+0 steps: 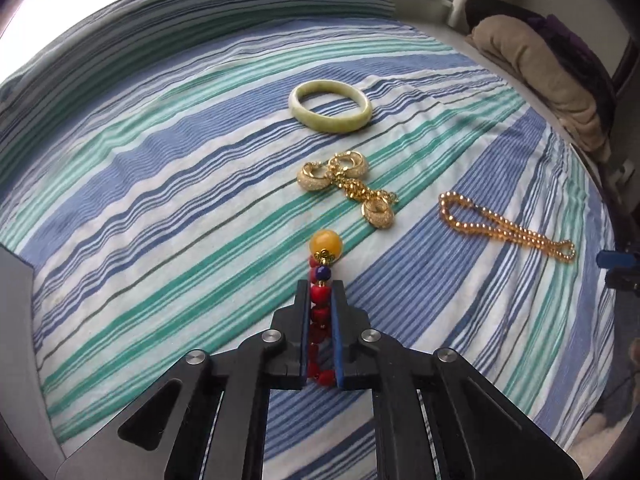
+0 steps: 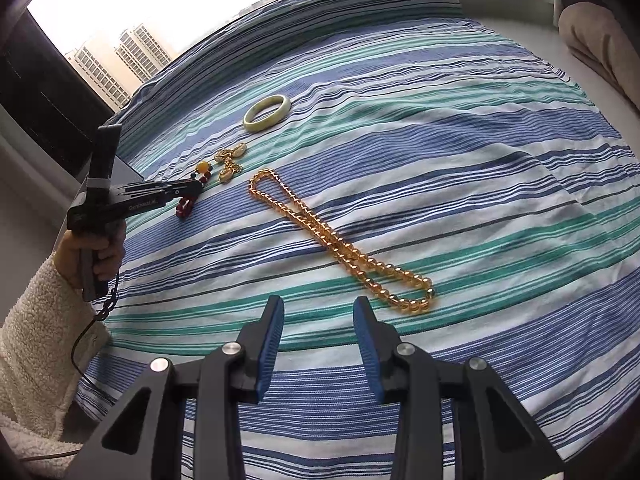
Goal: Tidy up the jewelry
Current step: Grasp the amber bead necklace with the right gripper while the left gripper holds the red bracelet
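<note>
My left gripper (image 1: 321, 289) is shut on a red bead bracelet (image 1: 320, 314); its large yellow bead (image 1: 325, 245) sticks out past the fingertips. From the right wrist view the left gripper (image 2: 196, 188) comes in from the left, with the red bead bracelet (image 2: 187, 205) hanging below it. Ahead lie gold earrings on a chain (image 1: 347, 184) and a pale green bangle (image 1: 330, 106). A gold bead necklace (image 2: 340, 242) stretches across the striped sheet (image 2: 460, 184), just beyond and to the right of my right gripper (image 2: 319, 308), which is open with nothing between its fingers.
A beige folded blanket (image 1: 536, 76) lies at the far right edge of the bed. A person's hand in a fleecy white sleeve (image 2: 36, 320) holds the left gripper. A window with buildings outside (image 2: 120, 56) is at the far left. The bangle (image 2: 267, 112) and earrings (image 2: 230, 164) sit mid-sheet.
</note>
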Demonstrator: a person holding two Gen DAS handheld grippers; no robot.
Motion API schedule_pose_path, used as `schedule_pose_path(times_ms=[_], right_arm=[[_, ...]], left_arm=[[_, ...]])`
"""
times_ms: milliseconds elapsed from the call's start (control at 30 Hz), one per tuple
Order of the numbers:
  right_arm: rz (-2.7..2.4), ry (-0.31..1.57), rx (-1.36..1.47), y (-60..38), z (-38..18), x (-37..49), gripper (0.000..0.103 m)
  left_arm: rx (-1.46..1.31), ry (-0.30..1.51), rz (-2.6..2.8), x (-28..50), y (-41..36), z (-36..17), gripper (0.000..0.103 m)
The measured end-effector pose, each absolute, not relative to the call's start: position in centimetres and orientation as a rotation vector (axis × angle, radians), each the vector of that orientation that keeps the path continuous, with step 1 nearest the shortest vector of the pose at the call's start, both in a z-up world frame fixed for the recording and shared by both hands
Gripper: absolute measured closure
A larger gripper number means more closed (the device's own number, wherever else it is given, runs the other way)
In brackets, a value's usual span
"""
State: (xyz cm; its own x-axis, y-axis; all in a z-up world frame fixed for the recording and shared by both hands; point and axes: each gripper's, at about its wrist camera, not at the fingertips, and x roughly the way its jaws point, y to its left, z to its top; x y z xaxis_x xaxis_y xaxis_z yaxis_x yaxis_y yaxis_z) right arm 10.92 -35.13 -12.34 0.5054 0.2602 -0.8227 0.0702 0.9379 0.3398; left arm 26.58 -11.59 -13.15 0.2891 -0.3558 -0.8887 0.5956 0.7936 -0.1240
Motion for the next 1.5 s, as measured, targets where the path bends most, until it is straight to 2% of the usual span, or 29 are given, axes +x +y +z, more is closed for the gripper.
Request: schedule_pose_path(times_ms=[333,500,667,833,867,900,933,967,1100,1300,1500], right_arm=[[0.09,1.023,0.235,-37.5,-10.0,10.2,0.066],[0.104,1.078,0.054,-38.2,-10.1,13.3,0.059],[0.321,1.154,-0.06,-33.6,-13.1,17.7,0.059],[0.323,1.222,-0.197,-30.9,-16.3,20.6,0.059],[0.331,1.217,-0.211,-30.7,-16.2,20.6,0.061],[0.33,1.234,-0.228,-30.5,-16.1,20.6,0.071],[0.321,1.256,-0.238,-30.4,-16.0,20.6,0.085],[0.333,1.287,-0.205,-30.5,-16.0,20.7,0.088],[0.367,1.307,-0.126,-30.8,-15.0,20.0,0.088],[0.436,1.197,0.074,-31.6,-8.8,18.6,0.088],[0.501,1.119,0.13,-30.2,-3.9,18.5,0.088]], left_arm=[[0.067,1.189,-0.432,16.1,0.3,-10.9,0.096],[0.022,1.169,-0.347,14.1,2.8,-11.2,0.096],[-0.07,1.17,-0.33,13.8,4.0,-11.7,0.096],[-0.095,1.159,-0.325,13.2,4.9,-11.2,0.096],[-0.097,1.159,-0.325,13.1,5.0,-11.1,0.096],[-0.1,1.16,-0.325,13.1,5.0,-11.1,0.096],[-0.102,1.16,-0.326,13.1,5.0,-11.1,0.096],[-0.102,1.159,-0.326,13.0,4.9,-10.9,0.096],[-0.107,1.132,-0.336,12.6,4.6,-9.4,0.096],[-0.107,1.081,-0.35,12.1,4.5,-6.2,0.096],[-0.165,1.062,-0.331,11.9,6.0,-4.1,0.096]])
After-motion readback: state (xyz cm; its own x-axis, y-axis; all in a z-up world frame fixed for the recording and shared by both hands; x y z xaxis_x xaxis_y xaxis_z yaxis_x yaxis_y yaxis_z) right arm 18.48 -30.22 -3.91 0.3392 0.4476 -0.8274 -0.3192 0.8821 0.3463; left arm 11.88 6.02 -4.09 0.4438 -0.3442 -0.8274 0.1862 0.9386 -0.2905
